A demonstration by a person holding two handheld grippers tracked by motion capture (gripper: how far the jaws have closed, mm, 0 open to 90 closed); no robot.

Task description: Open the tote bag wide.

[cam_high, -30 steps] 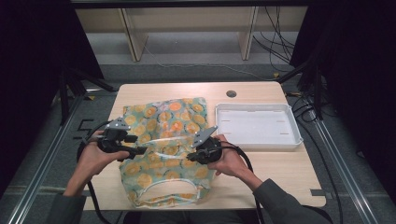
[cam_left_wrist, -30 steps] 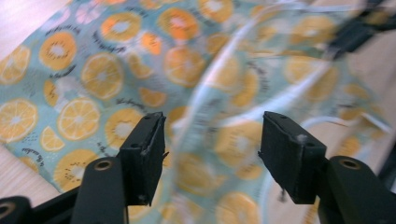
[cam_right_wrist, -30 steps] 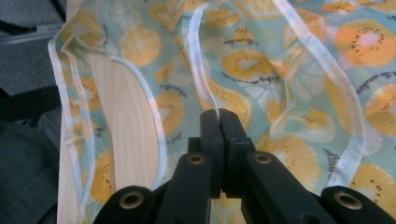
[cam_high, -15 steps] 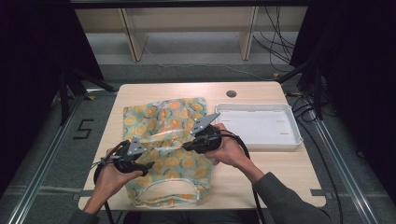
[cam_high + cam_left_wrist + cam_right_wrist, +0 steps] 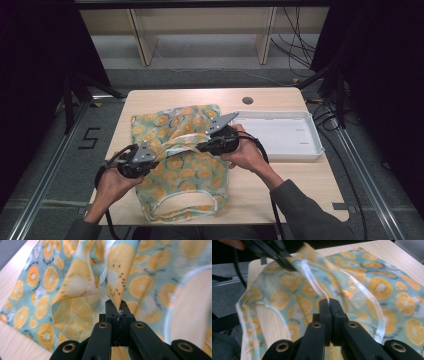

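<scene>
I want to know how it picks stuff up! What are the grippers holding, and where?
Both hold the orange-print bag. The left gripper pinches a fold of its fabric; the right gripper pinches its pale edge band.

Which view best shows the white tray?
The high view: the white tray lies whole on the table, right of the orange-print bag. Both gripper views look at the bag's fabric instead.

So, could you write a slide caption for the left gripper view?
Left gripper shut on a fold of the orange-print bag, lifted off the wooden table.
</scene>
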